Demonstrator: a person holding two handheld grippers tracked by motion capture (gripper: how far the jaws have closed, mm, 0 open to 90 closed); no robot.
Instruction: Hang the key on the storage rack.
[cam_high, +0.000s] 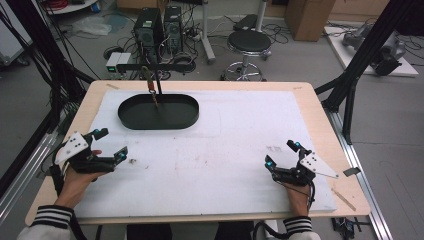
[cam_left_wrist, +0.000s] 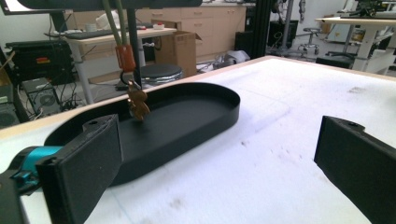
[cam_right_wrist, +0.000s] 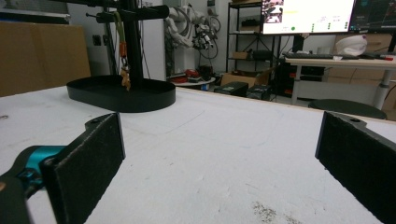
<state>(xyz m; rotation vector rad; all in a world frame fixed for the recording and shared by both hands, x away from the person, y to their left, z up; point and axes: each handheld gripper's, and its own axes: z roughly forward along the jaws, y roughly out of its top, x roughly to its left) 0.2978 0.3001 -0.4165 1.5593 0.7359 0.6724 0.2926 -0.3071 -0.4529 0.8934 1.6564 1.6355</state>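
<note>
Both grippers rest wide open on the white mat, with the hanging keyring well beyond them.

At the near left we hold the left gripper (cam_high: 107, 145) low over the white mat (cam_high: 215, 150), its jaws spread wide with nothing between them, pointing toward the far right. Past it, at the far left of the mat, we see the black oval tray (cam_high: 185, 114) with a black stand post (cam_right_wrist: 134, 51) rising from it; from the stand's crossbar (cam_high: 150, 65) a cord with an orange clip (cam_left_wrist: 125, 58) hangs down, and a small brass-coloured keyring charm (cam_left_wrist: 138, 104) dangles from it just above the tray floor. Whether it touches the tray we cannot tell. At the near right, our right gripper (cam_high: 281, 154) sits on the mat, jaws likewise wide apart and empty, well apart from the tray.
</note>
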